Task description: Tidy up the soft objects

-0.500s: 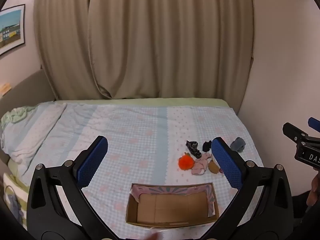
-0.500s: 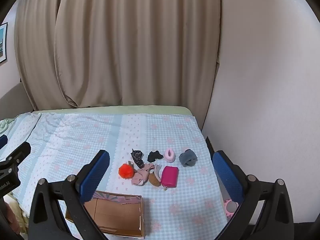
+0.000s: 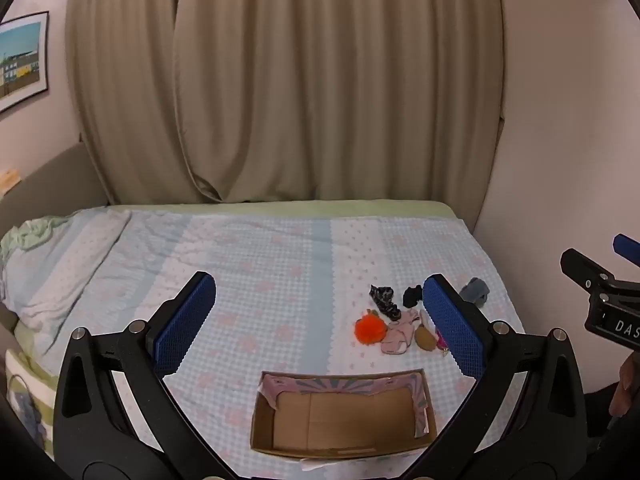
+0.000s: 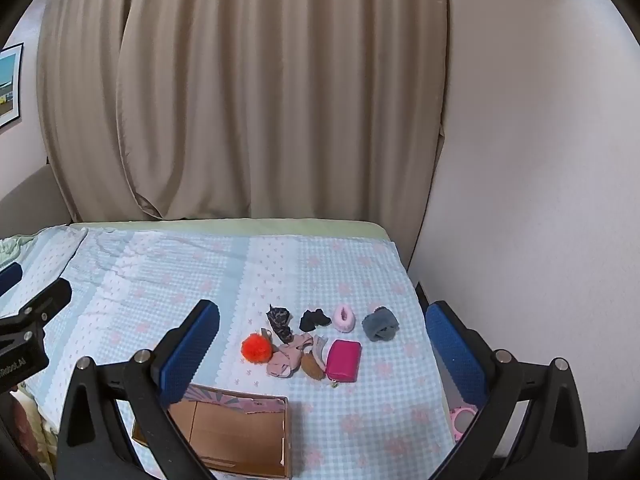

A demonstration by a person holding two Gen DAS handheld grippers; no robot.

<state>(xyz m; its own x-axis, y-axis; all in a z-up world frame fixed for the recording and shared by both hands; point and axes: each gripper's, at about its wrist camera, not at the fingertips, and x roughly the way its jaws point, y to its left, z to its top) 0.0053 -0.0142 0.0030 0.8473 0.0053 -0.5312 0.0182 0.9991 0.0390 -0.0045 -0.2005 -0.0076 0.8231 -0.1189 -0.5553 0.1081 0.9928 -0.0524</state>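
A bed (image 4: pixel 352 428) covered in a pale blue checked sheet with pink flower marks filled the lower half of both views, with beige curtains (image 4: pixel 248 92) hanging behind it and a plain wall on the right. The left gripper (image 3: pixel 316 320) hung above the sheet with its blue-padded jaws spread fully apart and nothing between them; the right gripper (image 4: pixel 320 350) hung likewise, jaws wide and gripping nothing. Near the front edge of the bed lay an open cardboard box (image 4: pixel 276 404), its interior bare brown card and its rim lined with a pink patterned flap. Just beyond the box, a cluster of small soft things lay on the sheet: an orange pom-pom (image 4: pixel 256 347) at the left, a crumpled pink cloth (image 4: pixel 290 356) touching it, a small brown item (image 4: pixel 312 366) against the cloth, and a magenta zip pouch (image 4: pixel 343 360) at the right. Behind these lay a dark patterned scrunchie (image 4: pixel 280 320), a black fabric piece (image 4: pixel 314 318), a pale pink fluffy ring (image 4: pixel 345 317) and a grey rolled cloth (image 4: pixel 380 323), set in a loose row and slightly apart from one another. A rumpled pillow (image 3: pixel 44 264) lay at the far left of the bed, and a framed picture (image 3: pixel 22 60) hung on the left wall.
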